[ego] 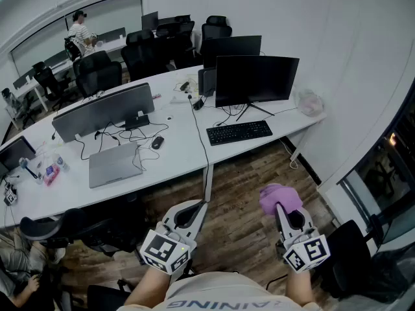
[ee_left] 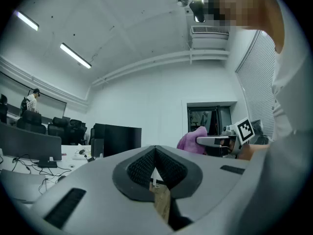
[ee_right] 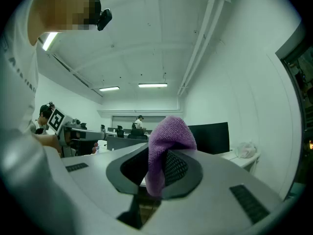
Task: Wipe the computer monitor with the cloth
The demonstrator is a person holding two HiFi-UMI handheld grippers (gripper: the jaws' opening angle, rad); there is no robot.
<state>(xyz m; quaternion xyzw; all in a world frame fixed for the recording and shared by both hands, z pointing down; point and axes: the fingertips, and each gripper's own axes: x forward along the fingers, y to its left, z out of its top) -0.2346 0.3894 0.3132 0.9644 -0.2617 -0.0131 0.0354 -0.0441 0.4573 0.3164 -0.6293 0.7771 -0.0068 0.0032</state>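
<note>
**Count of items in the office scene**

Two grippers: left gripper (ego: 192, 209) and right gripper (ego: 283, 212). One purple cloth (ego: 277, 197). On the near white desk (ego: 181, 155), three monitors can be counted: a dark-screened monitor (ego: 256, 80), a second dark monitor (ego: 232, 47) behind it, and a grey-backed monitor (ego: 104, 111). There is also one keyboard (ego: 239, 132), one mouse (ego: 157, 142) and one laptop (ego: 114, 164). Two people: a standing person (ego: 80, 32) and a seated person (ego: 16, 267). The black office chairs (ego: 97, 70) overlap too much to count

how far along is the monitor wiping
Done: right gripper is shut on the purple cloth. In hand: both grippers hang over the floor, short of the desk; left gripper is shut, empty. Left: reaching the black monitor and wiping its screen.
</note>
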